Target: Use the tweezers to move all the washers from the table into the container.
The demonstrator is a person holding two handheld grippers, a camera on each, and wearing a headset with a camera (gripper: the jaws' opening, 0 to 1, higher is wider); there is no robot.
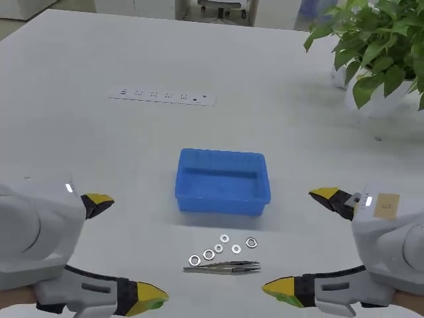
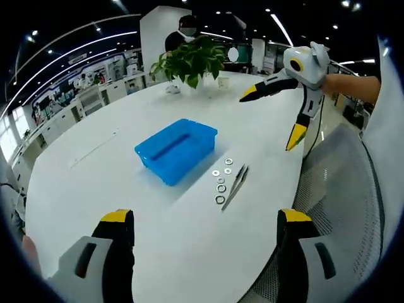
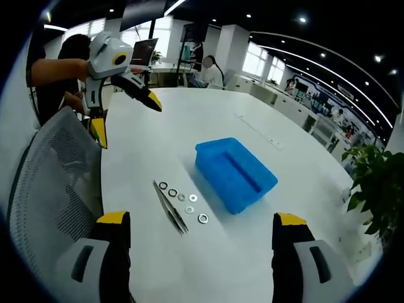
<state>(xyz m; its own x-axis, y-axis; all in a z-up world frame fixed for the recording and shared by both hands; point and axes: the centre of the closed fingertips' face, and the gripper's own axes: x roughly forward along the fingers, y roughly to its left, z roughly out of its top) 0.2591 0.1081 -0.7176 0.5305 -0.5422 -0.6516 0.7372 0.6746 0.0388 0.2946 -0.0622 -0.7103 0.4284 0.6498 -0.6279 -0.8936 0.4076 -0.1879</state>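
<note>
Left gripper point(image 1: 129, 248) and right gripper point(image 1: 301, 242) hover over a white table point(image 1: 132, 146), both with jaws spread wide and holding nothing. Six washers point(image 1: 209, 254) lie scattered between them, with the tweezers point(image 1: 222, 267) just on the person's side of the cluster. A blue container point(image 1: 220, 202) sits ahead of both grippers, just beyond the washers.

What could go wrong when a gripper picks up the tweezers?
The tweezers lie flat beside the row of washers, so a jaw of the open right gripper may knock washers away. The tweezers are thin and may slip from the jaws. The table edge is near; a washer could roll off.
</note>
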